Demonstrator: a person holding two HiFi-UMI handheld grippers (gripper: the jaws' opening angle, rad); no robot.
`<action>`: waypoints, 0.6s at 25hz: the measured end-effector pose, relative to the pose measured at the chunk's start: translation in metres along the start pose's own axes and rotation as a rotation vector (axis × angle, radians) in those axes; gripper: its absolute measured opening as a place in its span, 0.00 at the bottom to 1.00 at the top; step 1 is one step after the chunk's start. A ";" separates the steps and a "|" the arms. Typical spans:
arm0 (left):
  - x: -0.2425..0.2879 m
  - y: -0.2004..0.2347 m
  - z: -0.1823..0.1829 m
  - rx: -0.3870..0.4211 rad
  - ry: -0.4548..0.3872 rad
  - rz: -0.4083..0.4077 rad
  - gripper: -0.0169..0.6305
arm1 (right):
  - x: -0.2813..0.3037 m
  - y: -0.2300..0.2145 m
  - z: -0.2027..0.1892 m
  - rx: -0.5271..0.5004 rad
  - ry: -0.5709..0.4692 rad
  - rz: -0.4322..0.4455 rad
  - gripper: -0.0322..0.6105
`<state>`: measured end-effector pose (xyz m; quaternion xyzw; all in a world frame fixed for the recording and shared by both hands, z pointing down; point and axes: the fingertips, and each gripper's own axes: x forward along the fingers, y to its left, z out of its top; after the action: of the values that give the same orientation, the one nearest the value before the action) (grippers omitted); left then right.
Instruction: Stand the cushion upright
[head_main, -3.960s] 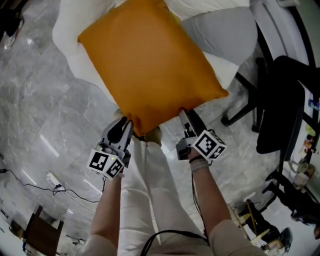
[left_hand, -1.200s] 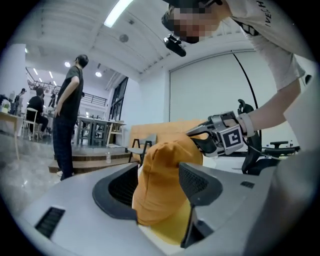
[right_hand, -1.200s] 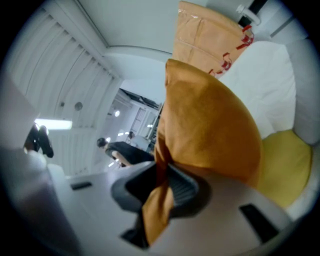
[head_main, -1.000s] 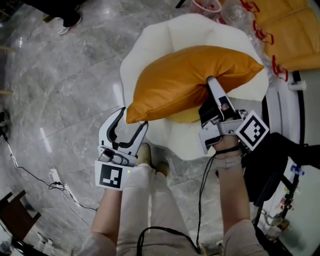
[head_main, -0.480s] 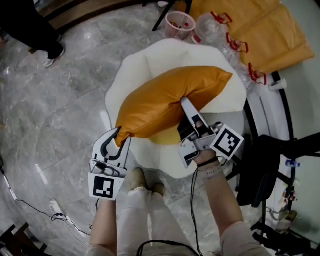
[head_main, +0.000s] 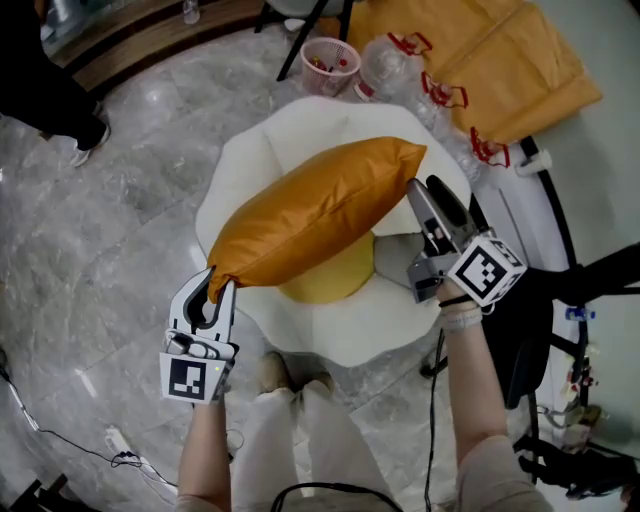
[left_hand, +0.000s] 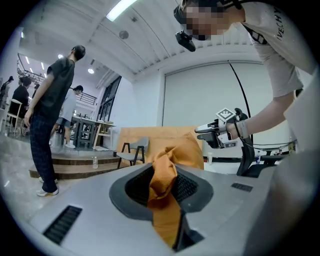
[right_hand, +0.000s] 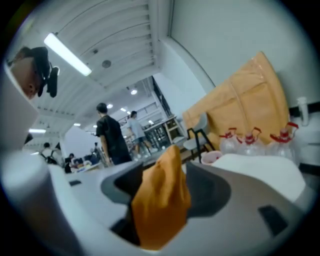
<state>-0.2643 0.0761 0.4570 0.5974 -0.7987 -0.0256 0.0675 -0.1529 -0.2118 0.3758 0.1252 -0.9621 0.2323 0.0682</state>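
the orange cushion (head_main: 310, 225) sits edge-up across the white pouf (head_main: 300, 130), running from near left to far right. the left gripper (head_main: 215, 287), jaws just closing, clamps its near-left corner. the right gripper (head_main: 425, 192), jaws just opening, stands released around the far-right corner.

The orange cushion (head_main: 310, 215) is smooth cloth with a slight sheen (creased at its corners); the marble floor (head_main: 110, 200) is glossy.
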 end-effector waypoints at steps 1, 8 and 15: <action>0.001 -0.001 0.001 0.002 -0.002 -0.004 0.18 | 0.005 -0.006 0.002 0.002 0.008 -0.003 0.46; 0.003 -0.003 0.009 -0.050 -0.054 0.018 0.18 | 0.040 -0.021 -0.007 0.103 0.060 0.081 0.48; 0.017 0.000 0.018 -0.131 -0.093 0.067 0.18 | 0.026 -0.021 -0.018 -0.048 0.148 0.124 0.16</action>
<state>-0.2716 0.0597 0.4408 0.5626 -0.8173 -0.1032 0.0698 -0.1709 -0.2269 0.4057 0.0463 -0.9656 0.2216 0.1278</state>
